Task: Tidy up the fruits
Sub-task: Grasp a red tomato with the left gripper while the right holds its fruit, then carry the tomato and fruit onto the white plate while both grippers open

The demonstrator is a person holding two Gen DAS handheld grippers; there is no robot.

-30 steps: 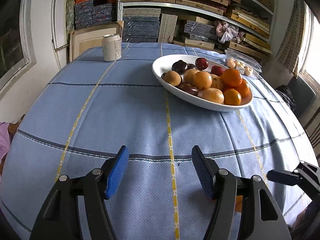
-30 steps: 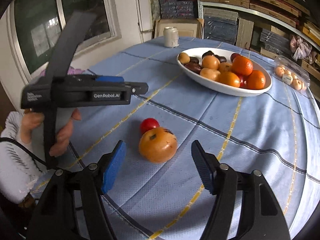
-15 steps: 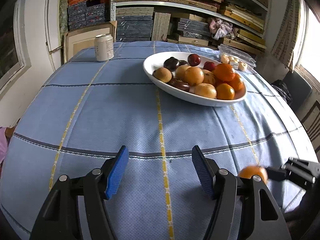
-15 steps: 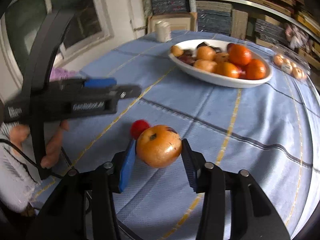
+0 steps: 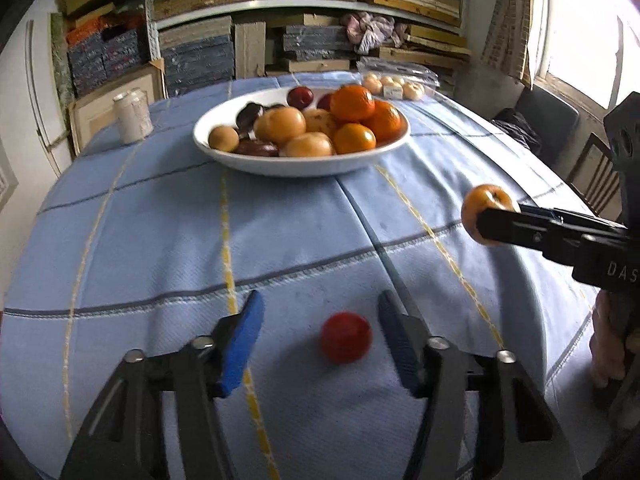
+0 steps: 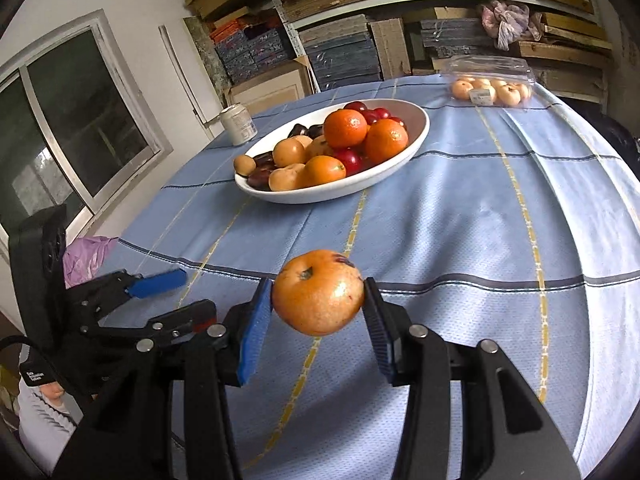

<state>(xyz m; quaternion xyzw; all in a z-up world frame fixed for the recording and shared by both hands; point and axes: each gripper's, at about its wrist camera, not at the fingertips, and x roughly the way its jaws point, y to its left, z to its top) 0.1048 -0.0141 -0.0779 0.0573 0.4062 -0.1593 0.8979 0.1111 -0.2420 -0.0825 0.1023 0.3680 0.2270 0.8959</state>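
My right tool (image 6: 318,304) pinches the orange persimmon (image 6: 319,292) above the bench (image 6: 460,216); my left tool (image 5: 320,336) is closing around the red fruit (image 5: 346,337) on the cloth, pads not touching

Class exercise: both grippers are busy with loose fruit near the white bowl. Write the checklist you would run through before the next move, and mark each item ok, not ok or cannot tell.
1. Right gripper clamps the orange fruit, lifted off the cloth: ok.
2. Small red fruit sits between the left gripper pads: ok.
3. Left pads pressing the red fruit: not ok, jaws closing, gaps show.
4. Cloth between grippers and white bowl free of obstacles: ok.
5. Room in the bowl for two more: cannot tell, already heaped.
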